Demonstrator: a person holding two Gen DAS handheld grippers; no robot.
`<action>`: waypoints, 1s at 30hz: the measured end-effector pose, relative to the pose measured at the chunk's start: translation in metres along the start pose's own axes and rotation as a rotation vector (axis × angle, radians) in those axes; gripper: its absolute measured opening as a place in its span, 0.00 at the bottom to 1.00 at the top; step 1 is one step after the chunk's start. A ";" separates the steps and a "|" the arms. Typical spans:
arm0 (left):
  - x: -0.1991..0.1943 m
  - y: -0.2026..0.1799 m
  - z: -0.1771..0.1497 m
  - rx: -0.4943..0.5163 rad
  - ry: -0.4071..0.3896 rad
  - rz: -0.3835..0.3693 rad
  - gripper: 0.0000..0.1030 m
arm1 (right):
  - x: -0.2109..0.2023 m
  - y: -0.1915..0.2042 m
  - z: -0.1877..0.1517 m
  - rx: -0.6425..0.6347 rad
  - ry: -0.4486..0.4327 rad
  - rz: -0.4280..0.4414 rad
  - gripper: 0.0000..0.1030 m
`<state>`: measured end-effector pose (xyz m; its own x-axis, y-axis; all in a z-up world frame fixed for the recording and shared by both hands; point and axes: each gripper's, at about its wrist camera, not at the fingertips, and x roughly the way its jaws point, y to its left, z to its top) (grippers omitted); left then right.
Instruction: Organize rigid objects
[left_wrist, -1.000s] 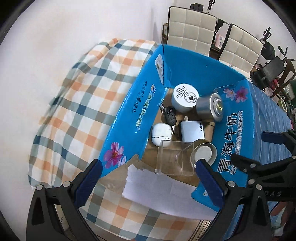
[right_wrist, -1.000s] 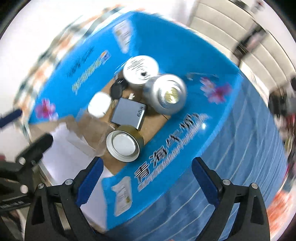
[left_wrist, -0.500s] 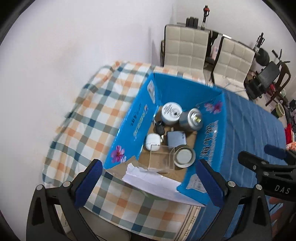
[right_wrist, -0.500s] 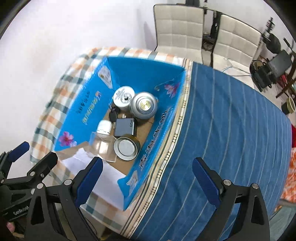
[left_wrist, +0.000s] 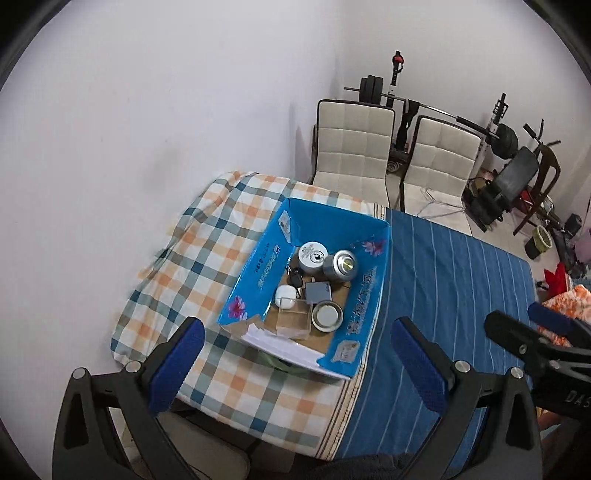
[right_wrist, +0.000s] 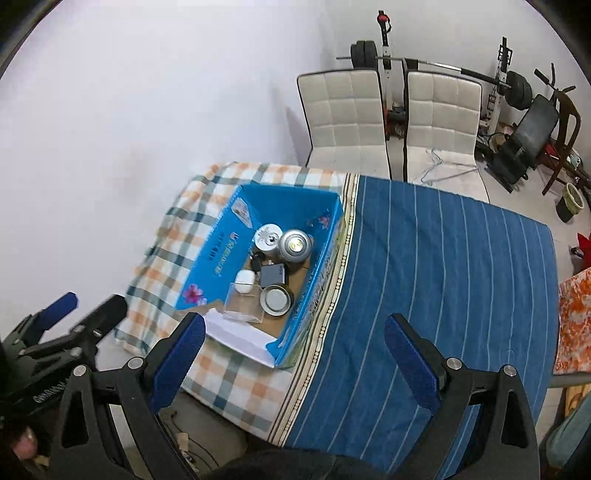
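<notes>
Fingers of both the left gripper (left_wrist: 293, 360) and the right gripper (right_wrist: 293, 354) are spread wide and empty, high over the desk (right_wrist: 443, 277), with the blue box (left_wrist: 255, 273) of tins and small things ahead and below, nearer the left one.

Both wrist cams high above, facing down, far off; shared: blue box (left_wrist: 258, 273) (right_wrist: 218, 266) on table.

A: What's different now?
B: Both the left gripper (left_wrist: 295, 354) and right gripper (right_wrist: 293, 350) sit much farther from the blue box (left_wrist: 258, 273), so the whole tabletop (right_wrist: 443, 277) shows.
</notes>
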<state>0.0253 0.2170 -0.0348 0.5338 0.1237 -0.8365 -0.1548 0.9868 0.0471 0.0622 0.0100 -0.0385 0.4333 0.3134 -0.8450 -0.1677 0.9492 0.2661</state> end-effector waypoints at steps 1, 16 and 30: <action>-0.003 -0.001 -0.001 -0.002 -0.001 -0.003 1.00 | -0.010 0.001 -0.002 -0.005 -0.010 0.005 0.97; -0.040 -0.013 -0.010 0.013 -0.105 0.023 1.00 | -0.071 0.004 -0.024 -0.036 -0.084 -0.018 1.00; -0.028 -0.024 -0.010 0.044 -0.109 0.027 1.00 | -0.059 -0.008 -0.017 0.010 -0.123 -0.108 1.00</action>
<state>0.0060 0.1893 -0.0179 0.6175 0.1583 -0.7705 -0.1347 0.9864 0.0947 0.0230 -0.0168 0.0017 0.5532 0.2101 -0.8061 -0.1061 0.9776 0.1820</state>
